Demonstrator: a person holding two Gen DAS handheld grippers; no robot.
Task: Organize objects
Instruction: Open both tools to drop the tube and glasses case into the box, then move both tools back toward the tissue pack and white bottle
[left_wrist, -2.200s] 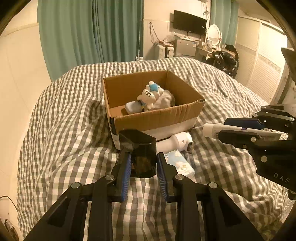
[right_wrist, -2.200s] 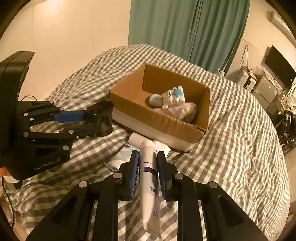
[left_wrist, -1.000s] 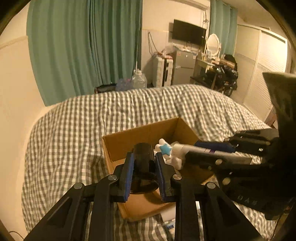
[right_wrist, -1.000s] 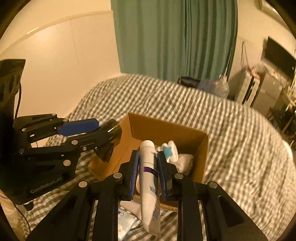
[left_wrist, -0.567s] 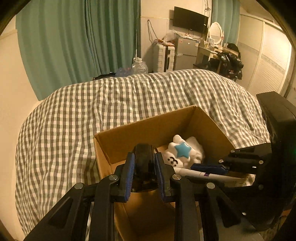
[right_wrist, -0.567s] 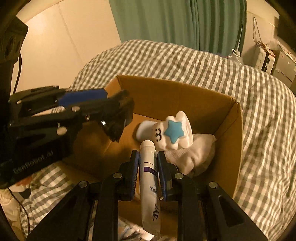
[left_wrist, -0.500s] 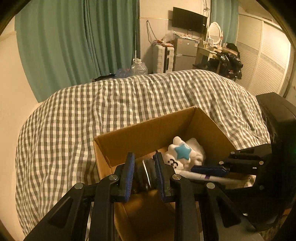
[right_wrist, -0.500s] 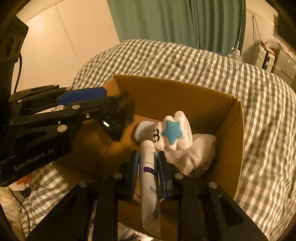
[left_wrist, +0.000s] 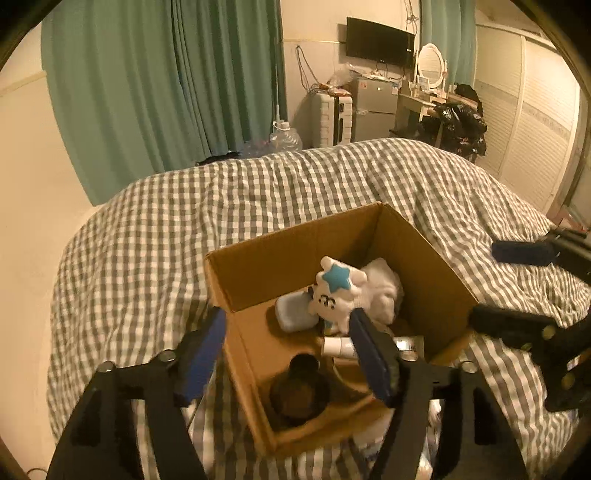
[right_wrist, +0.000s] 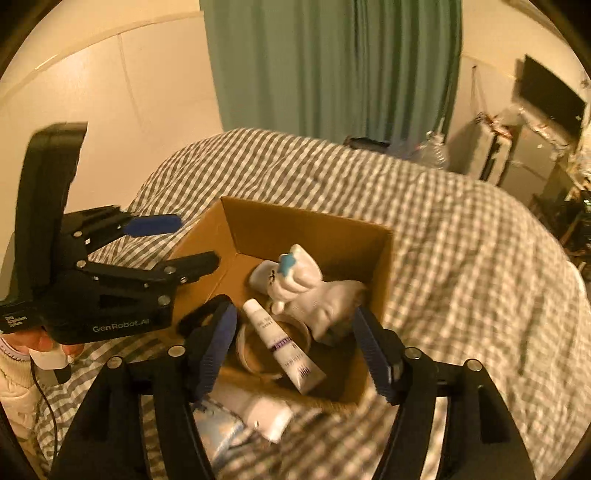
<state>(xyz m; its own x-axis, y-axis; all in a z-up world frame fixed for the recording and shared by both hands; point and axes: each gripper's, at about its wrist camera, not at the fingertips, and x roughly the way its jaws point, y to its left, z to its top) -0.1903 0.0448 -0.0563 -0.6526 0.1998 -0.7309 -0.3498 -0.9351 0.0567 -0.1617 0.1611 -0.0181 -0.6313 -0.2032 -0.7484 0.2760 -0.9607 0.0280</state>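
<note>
Both jaws are spread wide and empty: the left hand-held gripper (left_wrist: 286, 350) and right hand-held gripper (right_wrist: 295, 343) are held over the open brown cardboard box (left_wrist: 436, 280) at frame centre. The white tube (right_wrist: 282, 345) and dark cup (left_wrist: 299, 393) are seen inside. White items (right_wrist: 258, 415) on the checked bed (left_wrist: 147, 236) lie below the box's near wall, nearest the right one.

Left gripper (left_wrist: 286, 347): jaws spread wide, holding nothing, angled downward. Right gripper (right_wrist: 291, 341): jaws likewise spread wide, holding nothing, angled downward. The two sit close, side by side.
</note>
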